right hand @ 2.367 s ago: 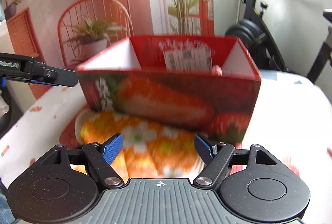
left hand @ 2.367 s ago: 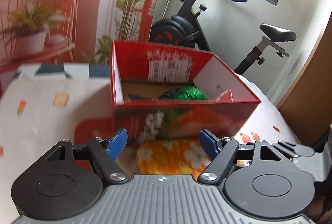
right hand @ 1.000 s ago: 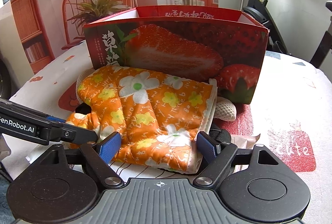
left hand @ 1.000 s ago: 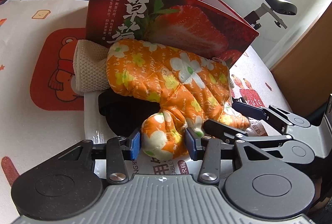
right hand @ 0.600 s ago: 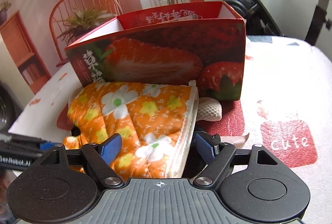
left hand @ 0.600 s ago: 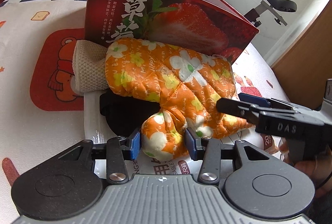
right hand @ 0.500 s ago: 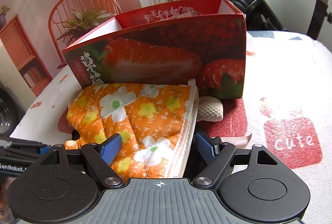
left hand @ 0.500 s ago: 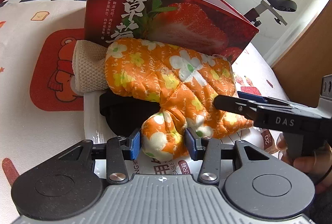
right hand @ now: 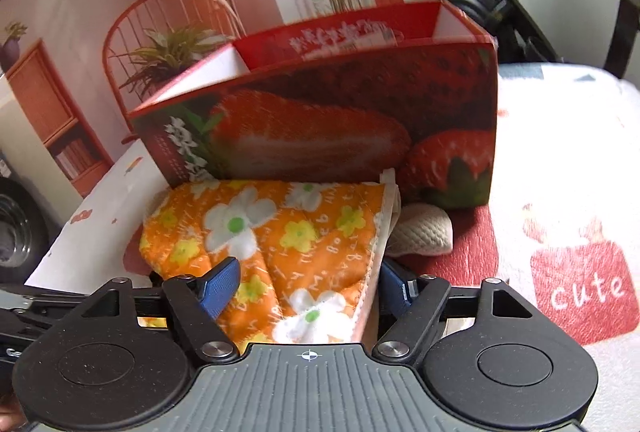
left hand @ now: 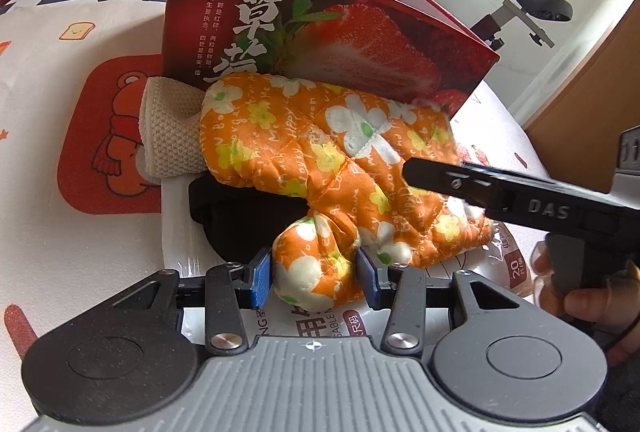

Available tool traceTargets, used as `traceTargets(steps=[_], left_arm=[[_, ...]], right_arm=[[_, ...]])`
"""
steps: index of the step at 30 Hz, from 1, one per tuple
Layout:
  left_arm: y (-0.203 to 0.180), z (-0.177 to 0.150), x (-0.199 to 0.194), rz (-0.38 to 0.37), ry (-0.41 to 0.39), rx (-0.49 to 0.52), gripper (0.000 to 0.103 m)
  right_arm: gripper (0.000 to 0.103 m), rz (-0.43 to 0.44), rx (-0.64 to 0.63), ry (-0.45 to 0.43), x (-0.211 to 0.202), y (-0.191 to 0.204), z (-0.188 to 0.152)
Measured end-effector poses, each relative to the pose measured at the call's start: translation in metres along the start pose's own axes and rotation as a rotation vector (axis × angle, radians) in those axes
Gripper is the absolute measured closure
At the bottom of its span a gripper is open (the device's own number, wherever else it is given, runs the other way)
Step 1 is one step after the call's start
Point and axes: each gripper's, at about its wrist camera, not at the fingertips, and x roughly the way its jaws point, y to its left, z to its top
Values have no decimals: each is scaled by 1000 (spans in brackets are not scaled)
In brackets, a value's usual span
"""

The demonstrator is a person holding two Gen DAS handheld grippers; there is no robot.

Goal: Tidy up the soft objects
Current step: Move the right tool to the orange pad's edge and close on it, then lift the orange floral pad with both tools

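Since the shot half a second back, the right hand-held gripper [right hand: 309,284] has pushed further in over the mitt [left hand: 320,159], so its fingers now straddle the cuff end instead of sitting just short of it, and from the left wrist view its arm has slid further across the mitt's lower right. Left hand-held gripper [left hand: 315,276] hasn't budged: it's clamped on the mitt's thumb, blue pads pressed into the padding on both sides. Right one looks open to me, pads spread wide with the cuff lying between them, not squeezed yet. That mitt is the orange floral oven kind, lying on the desk [left hand: 80,232] right up against the front of the strawberry box [left hand: 320,31], on top of a black thing [left hand: 240,207] and some white plastic packaging [left hand: 180,216]. A beige knit cloth [left hand: 168,127] pokes out from under it on both sides. So I'd say we're at the grab stage, one end secured and the other about to be. Next move is probably closing the right pads on the cuff, then lifting both ends together and going up over the box wall to drop it in. Needs enough height, since the mitt is floppy and could snag the rim or drag the cloth along.
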Motion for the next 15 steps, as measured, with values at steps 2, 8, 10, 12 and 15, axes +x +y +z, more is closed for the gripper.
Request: traceTargets(steps=[2, 8, 10, 12, 15], left_arm=[[0, -1, 0, 0, -1, -1, 56], [-1, -1, 0, 3, -3, -2, 56], [-1, -1, 0, 2, -4, -4, 56], [1, 0, -1, -8, -3, -8, 54], [12, 3, -4, -56, -1, -55, 51]], right_arm=[[32, 1, -12, -25, -7, 4, 1], [58, 3, -13, -52, -22, 8, 1], [76, -41, -28, -36, -21, 9, -1], [83, -76, -36, -24, -19, 8, -3], [92, -103, -32, -22, -19, 4, -5]])
